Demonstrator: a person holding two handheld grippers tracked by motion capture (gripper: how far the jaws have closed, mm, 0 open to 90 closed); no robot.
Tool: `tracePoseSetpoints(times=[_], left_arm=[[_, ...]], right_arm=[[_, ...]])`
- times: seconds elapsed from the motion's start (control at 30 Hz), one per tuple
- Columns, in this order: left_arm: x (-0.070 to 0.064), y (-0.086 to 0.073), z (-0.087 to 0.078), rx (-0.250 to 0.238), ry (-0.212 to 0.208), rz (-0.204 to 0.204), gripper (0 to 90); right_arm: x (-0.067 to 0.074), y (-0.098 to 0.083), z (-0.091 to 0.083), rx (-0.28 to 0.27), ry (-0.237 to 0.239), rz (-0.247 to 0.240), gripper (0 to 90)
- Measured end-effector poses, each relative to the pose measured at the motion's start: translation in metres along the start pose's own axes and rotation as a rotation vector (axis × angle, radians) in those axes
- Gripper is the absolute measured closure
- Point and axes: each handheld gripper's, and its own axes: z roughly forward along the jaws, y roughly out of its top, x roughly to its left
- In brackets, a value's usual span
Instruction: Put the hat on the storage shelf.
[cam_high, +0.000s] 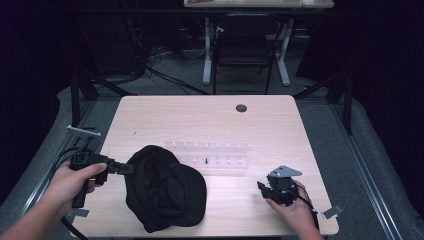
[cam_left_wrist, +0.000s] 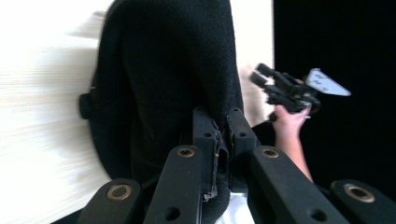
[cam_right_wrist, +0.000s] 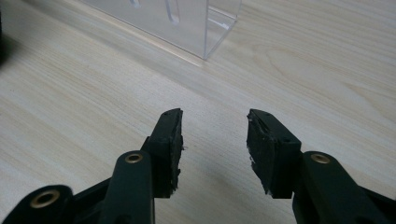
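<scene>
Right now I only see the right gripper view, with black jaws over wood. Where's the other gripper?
Observer: The left gripper is at the table's left side, jaws shut on the edge of a black cap.
Operator: Is my gripper near the cap?
Observer: No, the right gripper sits off to the cap's right, not touching it.

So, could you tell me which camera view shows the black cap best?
The high view: the whole black cap lies on the table, its edge pinched by the left gripper. The left gripper view shows its fabric up close, cropped. The right gripper view has just a dark sliver at its left edge, too little to identify.
</scene>
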Motion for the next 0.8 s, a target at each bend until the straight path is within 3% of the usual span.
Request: tracePoseSetpoints(times=[0.37,0.4,0.8], left_arm=[[-0.014,0.000,0.001,-0.013,-0.124,0.004,85.8],[-0.019,0.000,-0.001,-0.018,-0.155,0.013,85.8],[-0.040,0.005,-0.018,-0.071,-0.189,0.052,85.8]], right_arm=[[-0.001,0.000,0.000,-0.005,0.002,0.003,55.3],[-0.001,0.000,-0.001,-0.004,-0.002,0.002,55.3],[-0.001,0.000,-0.002,-0.011,0.001,0.007,55.4]])
